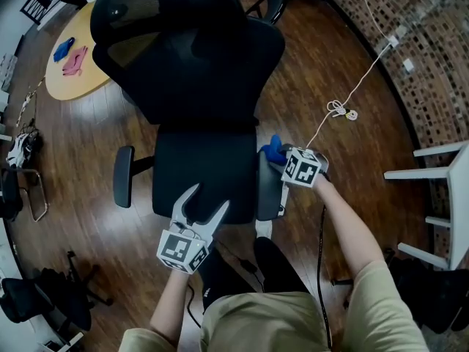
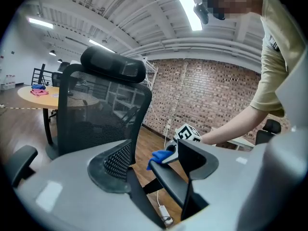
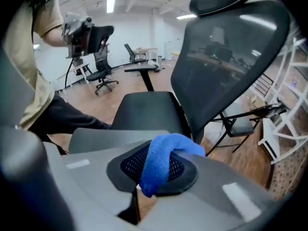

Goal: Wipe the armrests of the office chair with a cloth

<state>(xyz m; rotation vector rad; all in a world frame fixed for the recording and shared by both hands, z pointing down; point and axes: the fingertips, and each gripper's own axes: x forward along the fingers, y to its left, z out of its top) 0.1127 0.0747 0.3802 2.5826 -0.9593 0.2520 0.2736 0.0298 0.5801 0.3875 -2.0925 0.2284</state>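
The black office chair [image 1: 196, 86] stands in front of me, its back away from me. A blue cloth [image 1: 273, 149] rests on the far end of the chair's right armrest [image 1: 267, 189]. My right gripper [image 1: 284, 158] is shut on that cloth [image 3: 162, 163], which drapes over its jaws. The left armrest [image 1: 123, 176] is bare. Over the front of the seat [image 1: 204, 169] my left gripper [image 1: 203, 210] hangs open and holds nothing. From the left gripper view the right armrest [image 2: 169, 183] and the cloth [image 2: 159, 158] show between the spread jaws.
At the upper left stands a round wooden table [image 1: 67, 79] with a blue and a pink cloth on it. A white cable [image 1: 341, 109] lies on the wood floor to the right. White furniture [image 1: 442, 196] stands at the right edge, and dark chairs [image 1: 44, 299] at the lower left.
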